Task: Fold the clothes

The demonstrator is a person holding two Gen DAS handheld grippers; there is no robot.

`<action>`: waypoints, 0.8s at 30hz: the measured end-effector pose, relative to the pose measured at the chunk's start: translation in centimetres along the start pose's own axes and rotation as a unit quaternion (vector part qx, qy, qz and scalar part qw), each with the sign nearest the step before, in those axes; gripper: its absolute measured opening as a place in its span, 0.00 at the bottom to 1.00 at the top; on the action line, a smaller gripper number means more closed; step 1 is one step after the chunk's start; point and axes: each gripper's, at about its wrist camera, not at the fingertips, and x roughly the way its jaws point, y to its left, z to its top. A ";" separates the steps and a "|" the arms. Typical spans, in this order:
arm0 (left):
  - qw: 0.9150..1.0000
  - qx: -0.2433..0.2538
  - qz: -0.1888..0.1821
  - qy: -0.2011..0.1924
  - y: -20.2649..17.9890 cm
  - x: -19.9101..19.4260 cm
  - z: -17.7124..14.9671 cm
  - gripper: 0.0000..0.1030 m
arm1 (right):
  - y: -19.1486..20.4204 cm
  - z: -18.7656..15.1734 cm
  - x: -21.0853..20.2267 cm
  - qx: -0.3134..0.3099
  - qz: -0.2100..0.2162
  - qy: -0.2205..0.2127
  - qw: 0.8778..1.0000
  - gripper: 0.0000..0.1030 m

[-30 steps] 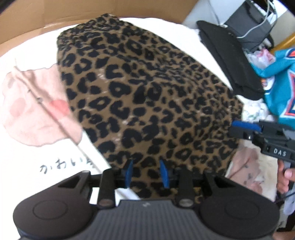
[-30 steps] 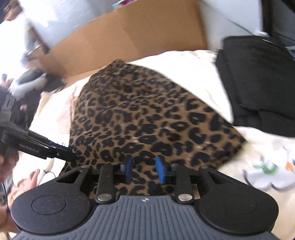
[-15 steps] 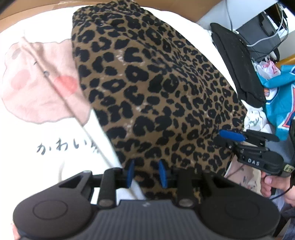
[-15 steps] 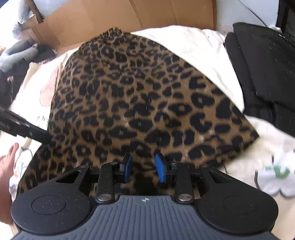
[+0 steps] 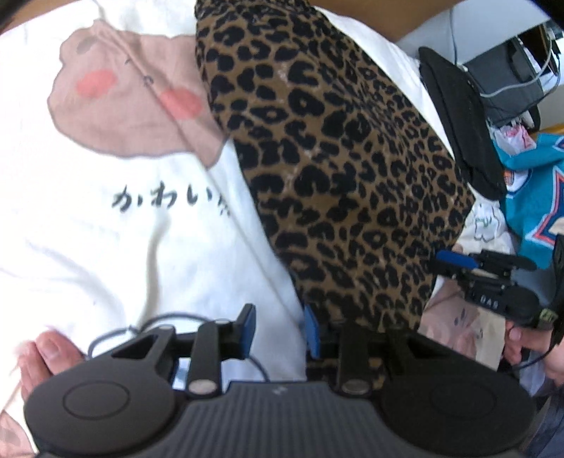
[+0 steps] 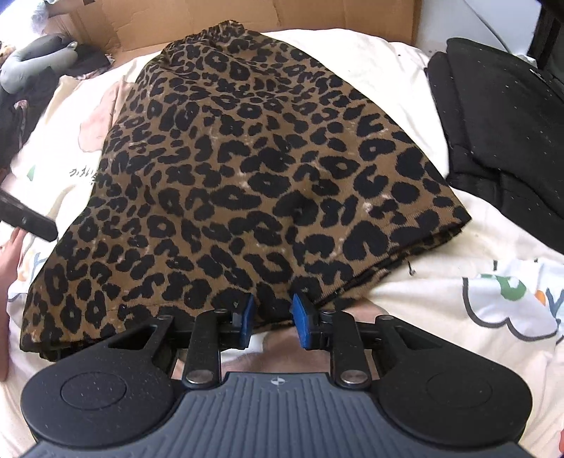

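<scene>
Leopard-print garment (image 6: 253, 183), brown with black spots, lies flat on the bed, doubled over: two layers show along its right-hand edge and near hem. Narrow gathered end points away toward the cardboard, wide end nearest. Surface mostly smooth, slight bump mid-panel. From the left wrist view the leopard-print garment (image 5: 352, 169) runs diagonally.

Brown-and-black leopard-print knit cloth garment (image 6: 253, 169) looking matt and soft, white printed cotton bedsheet (image 5: 105, 246) lying smooth, brown corrugated cardboard sheet (image 6: 246, 14) showing dull, creased paper
</scene>
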 end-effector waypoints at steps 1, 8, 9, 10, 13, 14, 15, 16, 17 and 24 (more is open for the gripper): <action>1.000 0.002 0.000 0.004 0.1 0.1 -0.2 0.31 | -0.1 0.0 -0.1 0.004 -0.005 0.005 1.000 0.28; 0.999 0.024 -0.015 0.026 -0.3 0.9 -1.0 0.31 | 0.4 0.6 -2.8 0.013 0.035 -0.014 0.999 0.29; 0.999 0.024 -0.019 0.028 -0.4 1.0 -1.0 0.31 | 0.7 0.7 -3.0 0.010 0.044 -0.017 0.999 0.29; 0.999 0.027 -0.023 0.032 -0.6 1.3 -1.0 0.31 | 1.1 0.9 -3.3 0.007 0.053 -0.020 0.998 0.29; 0.998 0.044 -0.034 0.040 -1.4 2.2 -1.0 0.31 | 2.3 1.3 -3.8 -0.006 0.080 -0.028 0.996 0.29; 0.997 0.049 -0.037 0.041 -1.6 2.3 -1.0 0.31 | 2.7 1.4 -3.9 -0.009 0.090 -0.031 0.995 0.30; 0.997 0.050 -0.035 0.043 -1.8 2.5 -0.9 0.31 | 3.1 1.4 -4.0 -0.012 0.100 -0.033 0.994 0.30; 0.997 0.050 -0.037 0.046 -1.9 2.6 -0.8 0.31 | 3.5 1.5 -4.1 -0.015 0.109 -0.035 0.993 0.30; 0.997 0.050 -0.038 0.049 -2.0 2.7 -0.7 0.31 | 3.8 1.5 -4.2 -0.017 0.118 -0.035 0.992 0.30; 0.994 0.024 -0.098 0.046 -2.8 2.0 -0.4 0.39 | 6.1 1.3 -4.7 -0.043 0.188 -0.030 0.981 0.35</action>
